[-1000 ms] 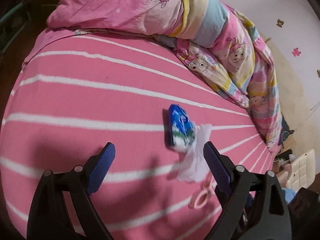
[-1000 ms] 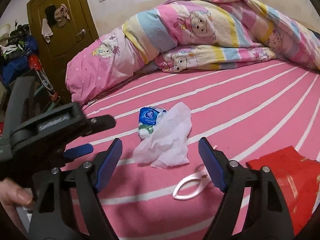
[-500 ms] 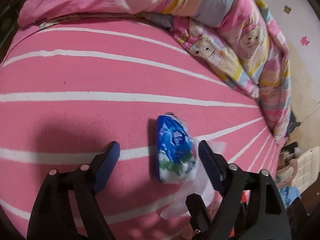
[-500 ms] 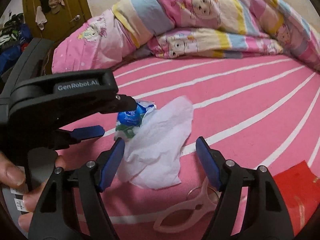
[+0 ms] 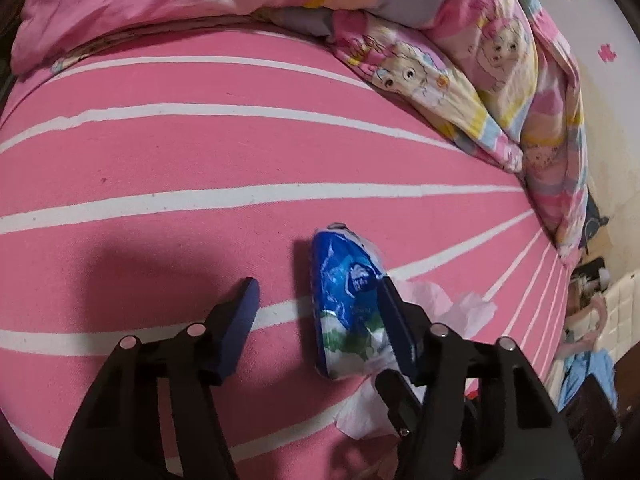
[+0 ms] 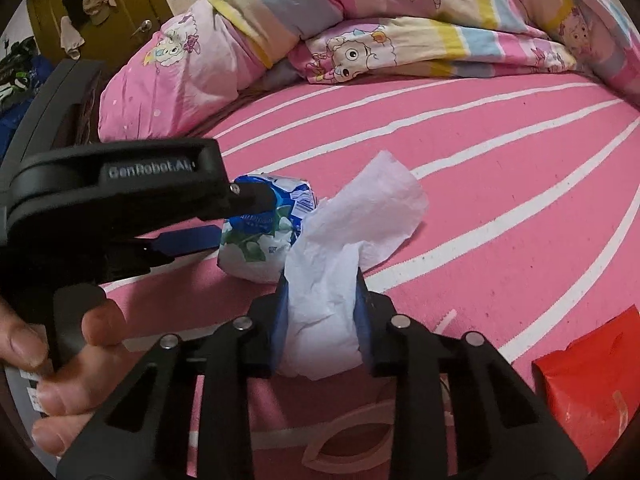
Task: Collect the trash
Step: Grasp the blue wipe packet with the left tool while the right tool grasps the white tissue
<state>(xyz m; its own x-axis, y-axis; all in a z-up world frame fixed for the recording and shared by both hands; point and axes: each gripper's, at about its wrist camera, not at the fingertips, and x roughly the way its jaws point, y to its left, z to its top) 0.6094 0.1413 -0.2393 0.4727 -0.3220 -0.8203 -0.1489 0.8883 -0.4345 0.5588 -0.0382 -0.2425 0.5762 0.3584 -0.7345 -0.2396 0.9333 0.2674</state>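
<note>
A blue and white tissue packet [image 5: 346, 308] lies on the pink striped bed sheet [image 5: 200, 152]. My left gripper [image 5: 318, 300] straddles it with jaws closing. The right-hand pad touches the packet's side and the other pad stands apart from it. A crumpled white tissue [image 6: 360, 232] lies beside the packet [image 6: 264, 236]. My right gripper [image 6: 322, 304] has its jaws closing on the tissue's lower part, both blue pads pressing into the bunched paper. The tissue's upper part sticks up free above the fingers.
A red wrapper [image 6: 592, 368] lies on the sheet at the right. A pale pink clip [image 6: 352, 436] sits under my right gripper. A rolled cartoon quilt [image 6: 360, 12] lines the far side of the bed. A person's hand [image 6: 72, 360] holds the left gripper's handle.
Both grippers came forward and down onto the trash. The right jaws narrowed from wide to pinching the tissue. The left jaws narrowed around the packet.
</note>
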